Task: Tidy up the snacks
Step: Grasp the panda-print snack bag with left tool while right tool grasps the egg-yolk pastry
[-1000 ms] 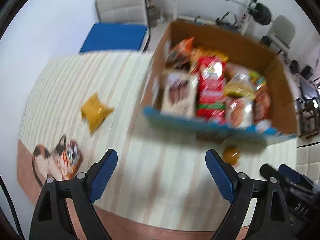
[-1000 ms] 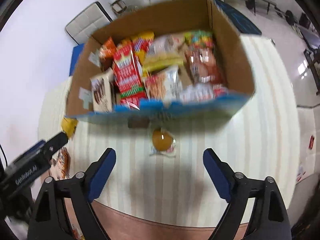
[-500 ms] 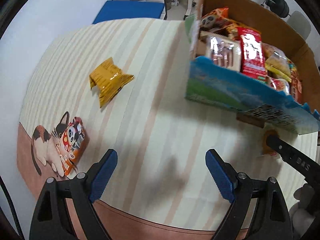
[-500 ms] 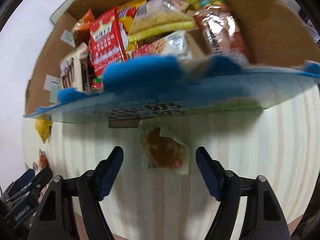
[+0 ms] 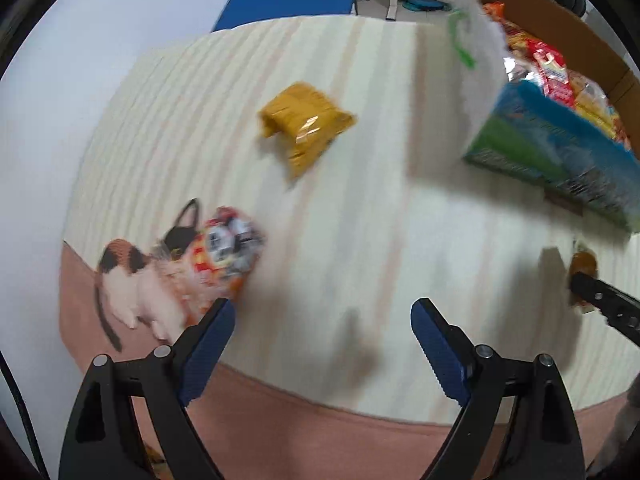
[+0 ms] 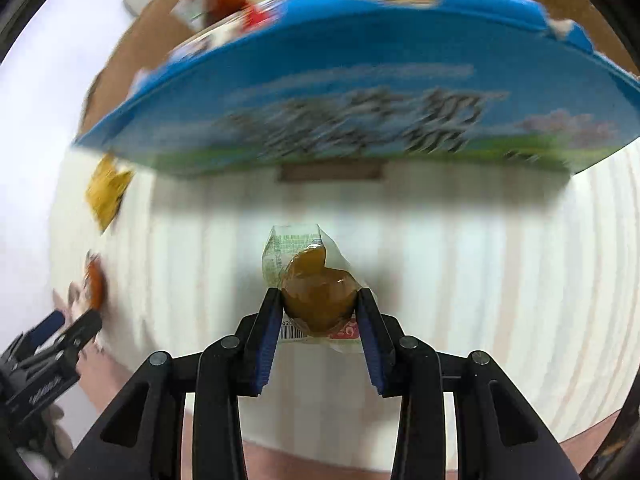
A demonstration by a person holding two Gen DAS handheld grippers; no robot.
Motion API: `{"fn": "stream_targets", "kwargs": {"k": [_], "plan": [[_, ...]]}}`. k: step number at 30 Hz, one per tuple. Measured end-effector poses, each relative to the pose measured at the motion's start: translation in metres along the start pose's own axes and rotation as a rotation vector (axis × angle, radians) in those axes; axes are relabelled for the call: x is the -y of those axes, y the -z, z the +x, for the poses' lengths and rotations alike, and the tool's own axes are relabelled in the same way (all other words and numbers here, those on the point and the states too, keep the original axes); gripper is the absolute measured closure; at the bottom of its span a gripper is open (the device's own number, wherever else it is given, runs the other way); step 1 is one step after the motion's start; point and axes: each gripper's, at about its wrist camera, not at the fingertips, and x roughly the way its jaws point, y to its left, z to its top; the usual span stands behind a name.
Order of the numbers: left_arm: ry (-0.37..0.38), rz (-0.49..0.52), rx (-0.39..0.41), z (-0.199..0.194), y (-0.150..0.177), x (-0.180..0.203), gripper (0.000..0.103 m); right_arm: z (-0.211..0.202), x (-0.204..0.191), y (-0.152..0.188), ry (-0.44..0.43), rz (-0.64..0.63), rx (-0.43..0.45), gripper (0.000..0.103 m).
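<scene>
My left gripper [image 5: 322, 330] over the striped tablecloth [image 5: 360, 208]

Its blue pads stand wide apart with nothing between them; the left pad is just beside the orange snack packet [image 5: 224, 256] lying on the printed cat [image 5: 136, 276]. A yellow packet [image 5: 306, 128] lies farther off, and the filled snack box [image 5: 560, 160] sits at the upper right. My right gripper's black finger [image 5: 604, 300] touches a brown wrapped snack [image 5: 583, 264].

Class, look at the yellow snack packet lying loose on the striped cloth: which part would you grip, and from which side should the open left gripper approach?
Grip the yellow packet across its puffed middle, coming from above. It lies flat on the cloth with clear space around it, so the left gripper, jaws open and empty, can straddle the narrower width. The crimped ends look too flat to hold securely.
</scene>
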Motion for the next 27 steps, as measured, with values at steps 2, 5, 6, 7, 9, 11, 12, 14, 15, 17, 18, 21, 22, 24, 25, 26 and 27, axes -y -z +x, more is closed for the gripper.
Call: {"fn": "stream_targets", "kwargs": {"k": [2, 5, 6, 7, 9, 11, 12, 14, 15, 17, 18, 21, 22, 24, 25, 26, 27], "plan": [[-0.026, 0.006, -0.020, 0.006, 0.003, -0.018, 0.013, 0.005, -0.015, 0.008, -0.022, -0.018, -0.025, 0.062], [-0.043, 0.011, -0.056, 0.018, 0.005, -0.043, 0.013, 0.018, -0.042, 0.017, -0.046, -0.048, -0.079, 0.062], [-0.047, 0.013, -0.076, 0.024, 0.004, -0.053, 0.013, 0.022, -0.050, 0.019, -0.049, -0.056, -0.095, 0.062], [-0.039, 0.011, -0.088, 0.028, 0.002, -0.061, 0.013, 0.027, -0.058, 0.021, -0.052, -0.064, -0.113, 0.062], [-0.026, 0.012, -0.111, 0.036, -0.003, -0.076, 0.013, 0.041, -0.075, 0.019, -0.047, -0.076, -0.163, 0.062], [-0.008, 0.021, -0.129, 0.041, -0.008, -0.086, 0.013, 0.054, -0.089, 0.019, -0.044, -0.082, -0.213, 0.062], [0.005, 0.029, -0.139, 0.043, -0.012, -0.090, 0.013, 0.057, -0.095, 0.019, -0.039, -0.087, -0.224, 0.062], [0.040, 0.039, -0.160, 0.050, -0.021, -0.099, 0.013, 0.064, -0.105, 0.017, -0.023, -0.101, -0.251, 0.062], [0.057, 0.047, -0.173, 0.055, -0.026, -0.103, 0.013, 0.067, -0.109, 0.015, -0.016, -0.107, -0.260, 0.062], [0.086, 0.062, -0.199, 0.065, -0.034, -0.107, 0.013, 0.072, -0.115, 0.014, -0.004, -0.114, -0.274, 0.062], [0.114, 0.075, -0.223, 0.073, -0.038, -0.108, 0.013, 0.073, -0.118, 0.011, 0.000, -0.117, -0.279, 0.062], [0.161, 0.118, -0.282, 0.093, -0.044, -0.106, 0.013, 0.075, -0.124, 0.008, 0.010, -0.130, -0.284, 0.062], [0.168, 0.135, -0.301, 0.098, -0.044, -0.103, 0.013, 0.075, -0.127, 0.007, 0.012, -0.135, -0.285, 0.062], [0.163, 0.172, -0.334, 0.111, -0.045, -0.094, 0.013, 0.072, -0.127, 0.006, 0.016, -0.144, -0.283, 0.062], [0.160, 0.188, -0.347, 0.116, -0.044, -0.091, 0.013, 0.071, -0.127, 0.005, 0.016, -0.146, -0.282, 0.062], [0.156, 0.198, -0.355, 0.119, -0.043, -0.087, 0.013, 0.070, -0.128, 0.004, 0.015, -0.148, -0.282, 0.062], [0.150, 0.205, -0.363, 0.124, -0.041, -0.084, 0.013, 0.070, -0.129, 0.003, 0.015, -0.149, -0.282, 0.062]]}}
